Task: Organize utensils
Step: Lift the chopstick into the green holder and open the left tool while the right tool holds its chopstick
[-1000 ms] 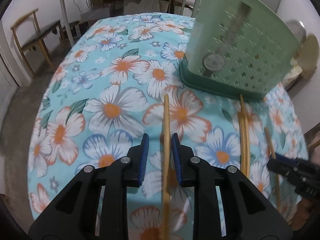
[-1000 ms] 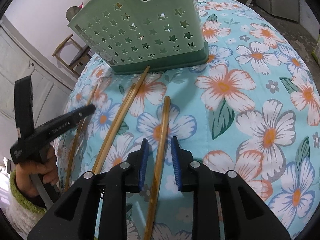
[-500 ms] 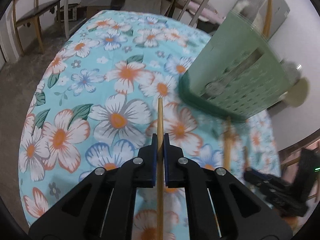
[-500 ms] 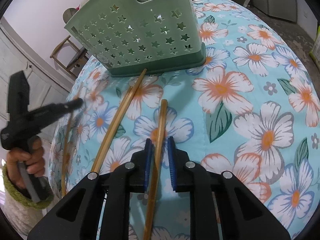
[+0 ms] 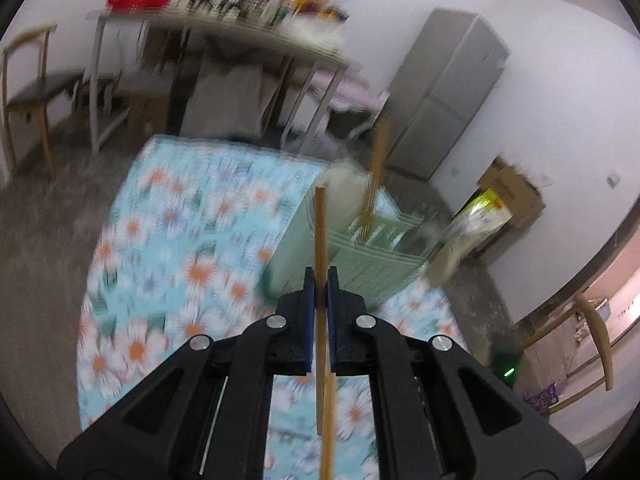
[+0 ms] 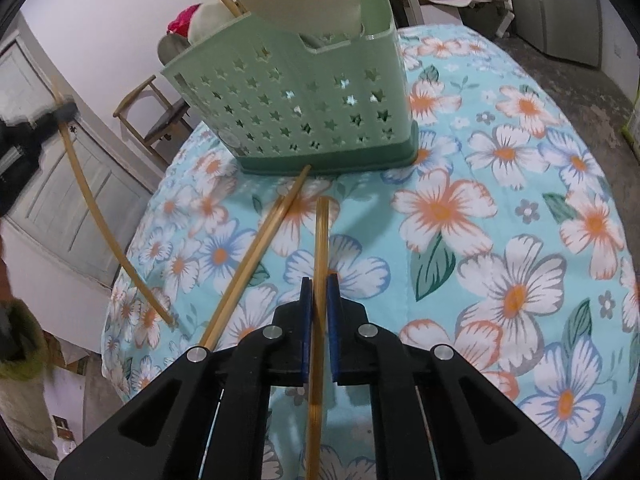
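Each chopstick (image 5: 321, 240) (image 6: 320, 248) lies between closing fingers (image 6: 306, 320), tip protruding ahead

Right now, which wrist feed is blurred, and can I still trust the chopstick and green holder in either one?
Left wrist view: heavy motion smear over the tablecloth and green holder; only the left gripper and its chopstick stay crisp. Right wrist view: sharp, evenly lit, with fisheye bending at the edges; the right gripper, its jaws closing on a chopstick, reads clearly.

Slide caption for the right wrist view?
Right gripper closing on a chopstick lying on the floral tablecloth before the green utensil basket.
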Motion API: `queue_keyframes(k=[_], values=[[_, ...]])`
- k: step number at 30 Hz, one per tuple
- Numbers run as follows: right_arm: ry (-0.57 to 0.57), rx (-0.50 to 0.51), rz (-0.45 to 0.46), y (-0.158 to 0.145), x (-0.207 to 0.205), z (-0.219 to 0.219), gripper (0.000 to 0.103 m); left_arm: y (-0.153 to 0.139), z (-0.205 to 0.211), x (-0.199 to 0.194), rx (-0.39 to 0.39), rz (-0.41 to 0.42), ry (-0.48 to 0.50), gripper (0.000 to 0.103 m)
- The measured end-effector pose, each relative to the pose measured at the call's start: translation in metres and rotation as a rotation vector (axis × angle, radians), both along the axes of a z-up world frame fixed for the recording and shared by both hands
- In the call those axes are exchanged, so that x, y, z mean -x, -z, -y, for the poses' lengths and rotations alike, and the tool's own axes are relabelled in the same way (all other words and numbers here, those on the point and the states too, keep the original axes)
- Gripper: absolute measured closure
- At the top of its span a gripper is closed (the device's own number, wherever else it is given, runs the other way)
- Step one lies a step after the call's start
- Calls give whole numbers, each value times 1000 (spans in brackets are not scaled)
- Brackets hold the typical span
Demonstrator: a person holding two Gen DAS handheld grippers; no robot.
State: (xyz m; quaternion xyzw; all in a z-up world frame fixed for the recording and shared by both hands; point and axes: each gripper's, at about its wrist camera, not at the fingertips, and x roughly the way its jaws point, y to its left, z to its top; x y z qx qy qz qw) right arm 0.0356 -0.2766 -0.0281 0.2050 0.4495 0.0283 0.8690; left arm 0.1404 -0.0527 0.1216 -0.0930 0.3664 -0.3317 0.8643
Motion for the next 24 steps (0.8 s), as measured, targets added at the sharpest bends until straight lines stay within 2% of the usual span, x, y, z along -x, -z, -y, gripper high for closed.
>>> queue_keyframes(k=[6,9,12,17,22,24], values=[[3,-9,27,-5,4,5,96,-74,15,13,95,233,-6,99],[3,-25,37,-6,4,6,96,-101,27,16,140,340,-21,99],[1,-34,45,-7,4,8,96,-116,44,15,158,428,-32,99],[-8,-51,60,-12,5,11,96,-107,80,3,115,492,-52,99],[-24,-69,54,-10,2,10,96,-81,105,-14,78,456,-51,99],[-29,-74,51,-9,0,10,96,-72,113,-18,59,468,-56,99]])
